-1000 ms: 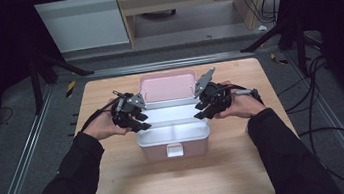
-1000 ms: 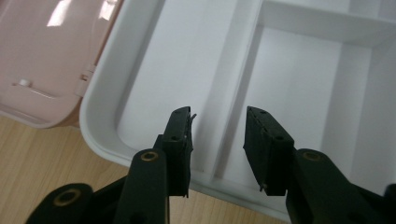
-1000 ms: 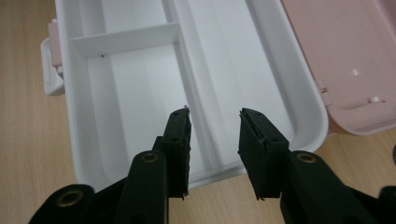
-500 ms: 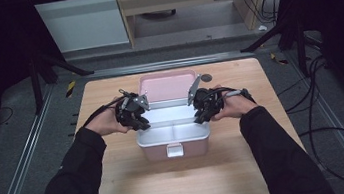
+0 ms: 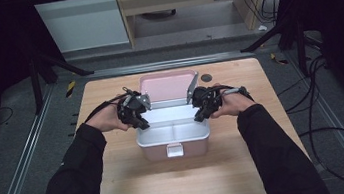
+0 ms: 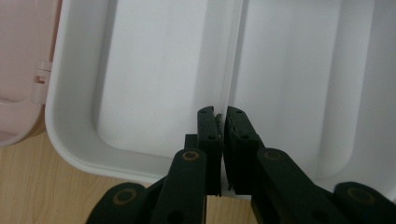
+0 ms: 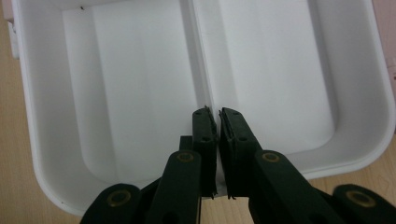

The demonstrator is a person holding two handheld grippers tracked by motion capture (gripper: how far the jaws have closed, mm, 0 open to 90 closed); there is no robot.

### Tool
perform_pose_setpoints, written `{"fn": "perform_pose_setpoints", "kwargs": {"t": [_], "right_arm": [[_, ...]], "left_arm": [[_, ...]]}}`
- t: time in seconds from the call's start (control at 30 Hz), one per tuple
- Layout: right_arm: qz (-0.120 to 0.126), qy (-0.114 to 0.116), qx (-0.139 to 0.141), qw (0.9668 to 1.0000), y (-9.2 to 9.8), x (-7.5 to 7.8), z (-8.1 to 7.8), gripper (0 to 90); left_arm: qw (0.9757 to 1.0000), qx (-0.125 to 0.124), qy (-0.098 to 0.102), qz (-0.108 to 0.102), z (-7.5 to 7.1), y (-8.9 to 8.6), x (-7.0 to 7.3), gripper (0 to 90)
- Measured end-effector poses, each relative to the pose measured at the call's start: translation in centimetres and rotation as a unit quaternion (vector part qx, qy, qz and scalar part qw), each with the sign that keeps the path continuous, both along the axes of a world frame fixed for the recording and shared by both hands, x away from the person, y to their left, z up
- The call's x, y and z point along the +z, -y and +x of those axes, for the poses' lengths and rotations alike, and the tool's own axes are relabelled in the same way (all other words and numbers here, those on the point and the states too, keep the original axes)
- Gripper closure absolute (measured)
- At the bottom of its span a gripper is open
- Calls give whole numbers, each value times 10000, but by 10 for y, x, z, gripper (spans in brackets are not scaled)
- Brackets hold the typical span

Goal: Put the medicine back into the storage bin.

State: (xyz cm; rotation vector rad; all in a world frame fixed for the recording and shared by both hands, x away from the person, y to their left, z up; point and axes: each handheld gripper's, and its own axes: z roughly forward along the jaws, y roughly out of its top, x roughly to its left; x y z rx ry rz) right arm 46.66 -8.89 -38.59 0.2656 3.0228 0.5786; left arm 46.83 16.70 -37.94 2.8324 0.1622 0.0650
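The pink lunch box (image 5: 173,137) stands open near the middle of the table (image 5: 137,192), its pink lid (image 5: 166,85) tipped up toward the far edge. Inside sits a white two-compartment tray (image 6: 154,70), parted by a ridge (image 6: 231,60) that runs from one short side to the other.

The left tongs (image 5: 139,124) reach in over the box's left side and the right tongs (image 5: 198,118) over its right side. In each gripper view the black jaws rise from the bottom and cover the near rim where the ridge meets it, so the contact there is hard to read. Both pairs have just been closing. The left tongs (image 6: 223,122) stand narrow, pinched on the end of the ridge; the right tongs (image 7: 218,121) likewise, with its other end in their slit.

A small dark disc (image 5: 206,77) lies near the table's far right corner, well apart from the box.
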Motion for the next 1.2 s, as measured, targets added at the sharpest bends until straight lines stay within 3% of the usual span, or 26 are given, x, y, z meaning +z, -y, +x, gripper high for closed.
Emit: {"fn": "perform_pose_setpoints", "kwargs": {"t": [0.2,0.33,0.5,0.6,0.8,1.03,1.2], "right_arm": [[-65,157,15,9999,1,5,-5,858],[-46,284,-25,9996,3,12,-8,858],[-66,493,31,9988,3,33,-14,862],[-19,584,43,9983,5,50,-21,860],[3,536,114,9985,7,74,-46,866],[-5,442,159,9989,5,83,-77,872],[-22,459,223,9987,5,83,-99,875]], "left_arm": [[9998,-79,75,136,-1,6,6,861],[9997,-102,182,81,-3,6,12,865],[9992,-132,369,-2,-9,5,33,865],[9990,-155,425,-47,-19,4,47,868],[9991,-151,396,-33,-45,6,67,868],[9991,-176,330,174,-76,10,76,868],[9995,-163,262,72,-95,8,76,867]]}}
